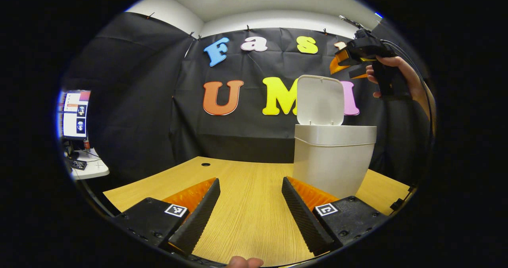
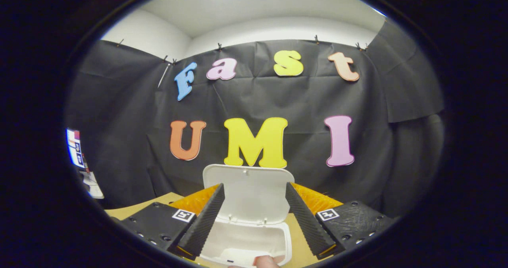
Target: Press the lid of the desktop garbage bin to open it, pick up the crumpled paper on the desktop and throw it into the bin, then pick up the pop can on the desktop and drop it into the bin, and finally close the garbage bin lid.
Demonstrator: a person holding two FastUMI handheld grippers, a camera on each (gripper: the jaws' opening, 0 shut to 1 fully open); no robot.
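Your bin (image 1: 333,160) stands on the worktop (image 1: 246,204), lid (image 1: 320,100) upright. Both claws are spread and empty: the left claw (image 1: 250,208) low beside it, the right claw (image 2: 254,216) above its mouth. Swing down carelessly and you may topple the bin.

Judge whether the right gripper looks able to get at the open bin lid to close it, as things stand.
Probably yes. The right gripper, jaws open and empty, hangs above the bin, looking down at its upright lid. Nothing lies between them.
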